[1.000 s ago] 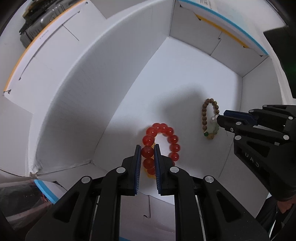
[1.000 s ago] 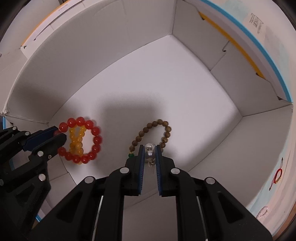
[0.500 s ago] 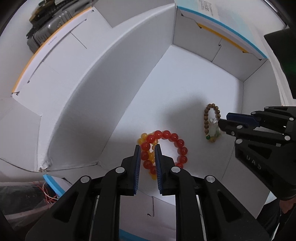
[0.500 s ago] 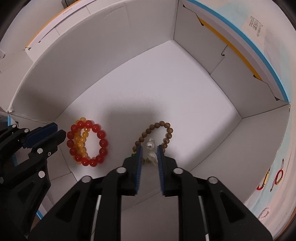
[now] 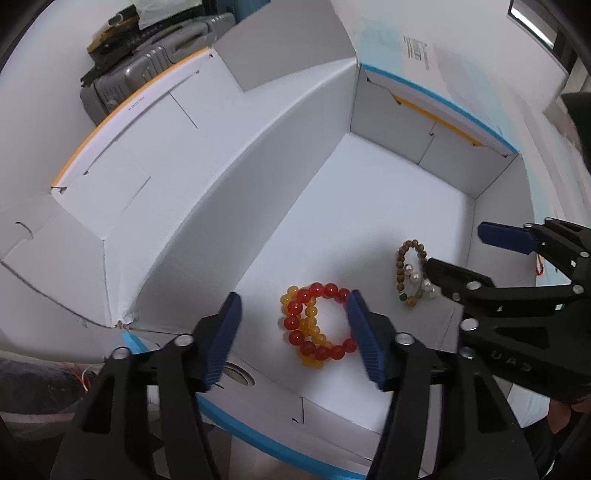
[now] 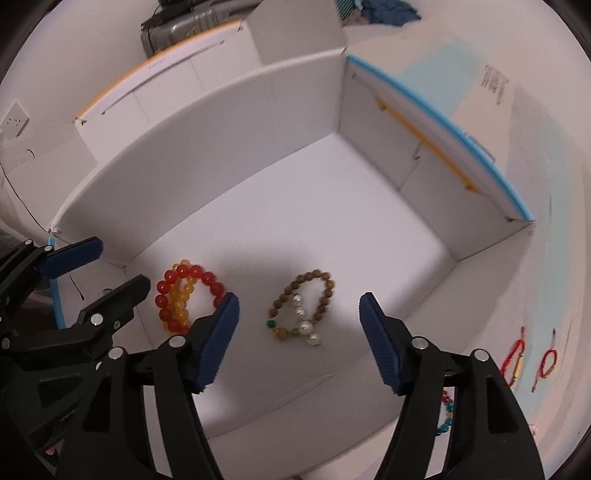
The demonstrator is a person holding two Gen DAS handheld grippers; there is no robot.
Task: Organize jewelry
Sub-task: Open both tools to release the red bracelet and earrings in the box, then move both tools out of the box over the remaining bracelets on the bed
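Note:
Inside a white cardboard box, a red bead bracelet lies on the floor, tangled with an orange one. My left gripper hangs above them with its jaws opening; the pads touch nothing. To the right lies a brown bead bracelet with a pearl strand across it. My right gripper is above this pair, its jaws also opening and holding nothing.
The box flaps stand open all round, edged in blue and orange. A grey suitcase stands behind the box. On the surface right of the box lie red string bracelets and a coloured bead bracelet.
Both grippers were shut on their bracelets; both have let go, spread their jaws wide and risen. The bracelets now rest on the box floor.

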